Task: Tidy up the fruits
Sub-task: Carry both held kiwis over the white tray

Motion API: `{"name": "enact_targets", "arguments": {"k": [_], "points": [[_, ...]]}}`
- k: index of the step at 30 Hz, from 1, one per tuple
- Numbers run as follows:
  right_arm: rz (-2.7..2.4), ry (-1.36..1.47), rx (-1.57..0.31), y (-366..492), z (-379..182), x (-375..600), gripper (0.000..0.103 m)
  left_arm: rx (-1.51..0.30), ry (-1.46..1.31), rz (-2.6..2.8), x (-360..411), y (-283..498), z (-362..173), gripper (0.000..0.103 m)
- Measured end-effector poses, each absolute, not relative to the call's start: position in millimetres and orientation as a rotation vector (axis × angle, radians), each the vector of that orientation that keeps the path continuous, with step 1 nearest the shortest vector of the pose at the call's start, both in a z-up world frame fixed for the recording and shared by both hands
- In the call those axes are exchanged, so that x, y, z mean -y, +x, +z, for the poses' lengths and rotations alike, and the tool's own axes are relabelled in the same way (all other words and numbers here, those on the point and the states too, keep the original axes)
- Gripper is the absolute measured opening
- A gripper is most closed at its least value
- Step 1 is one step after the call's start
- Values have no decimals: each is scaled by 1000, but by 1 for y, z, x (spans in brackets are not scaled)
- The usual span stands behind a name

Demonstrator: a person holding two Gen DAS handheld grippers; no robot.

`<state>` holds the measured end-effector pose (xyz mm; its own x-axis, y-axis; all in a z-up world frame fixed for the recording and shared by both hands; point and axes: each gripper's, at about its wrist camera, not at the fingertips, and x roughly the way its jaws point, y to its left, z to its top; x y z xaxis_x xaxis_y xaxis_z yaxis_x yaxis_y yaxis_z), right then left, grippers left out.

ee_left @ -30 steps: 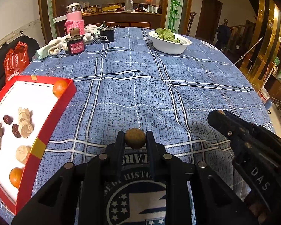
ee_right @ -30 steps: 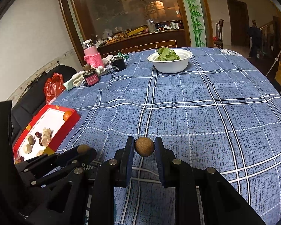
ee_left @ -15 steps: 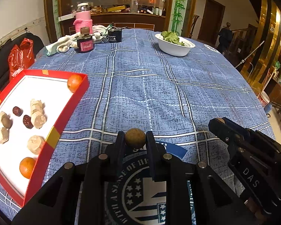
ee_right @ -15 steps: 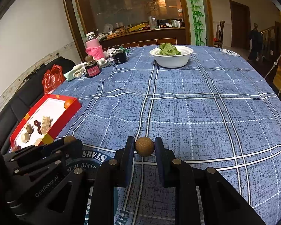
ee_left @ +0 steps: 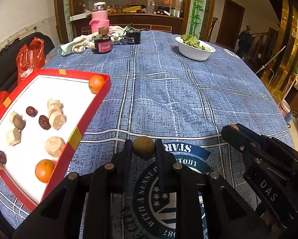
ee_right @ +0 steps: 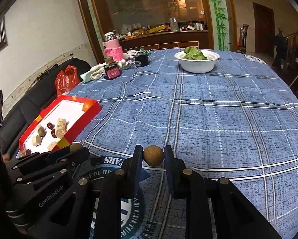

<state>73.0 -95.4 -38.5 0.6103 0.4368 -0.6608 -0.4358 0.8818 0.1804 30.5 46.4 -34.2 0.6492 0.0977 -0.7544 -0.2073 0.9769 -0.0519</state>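
A blue checked tablecloth [ee_left: 169, 91] covered the table. Far across it from the white bowl [ee_left: 195, 50] of green leaves [ee_left: 191, 39], toward the left, stood a dark jar [ee_left: 103, 43] with a pink label. Just behind the jar lay crumpled pale cloths [ee_left: 77, 44], and behind those rose a bottle [ee_left: 99, 21] in a pink knitted sleeve. A small black container [ee_left: 133, 36] sat between the jar and the bowl, nearer the jar. A red plastic bag [ee_left: 30, 58] lay off the table's edge, left of the jar, on a dark seat [ee_right: 49, 87]. Beyond the bowl, a wooden cabinet [ee_right: 165, 37] held clutter, with painted bamboo [ee_right: 218, 14] beside it.
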Motion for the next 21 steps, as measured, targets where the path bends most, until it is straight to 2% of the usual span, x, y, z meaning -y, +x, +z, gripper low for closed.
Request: {"name": "enact_targets", "arguments": {"k": [21], "points": [[655,-61,-713,52,-9,34,22,-798,-232,290,-107,3,-16,20]]}}
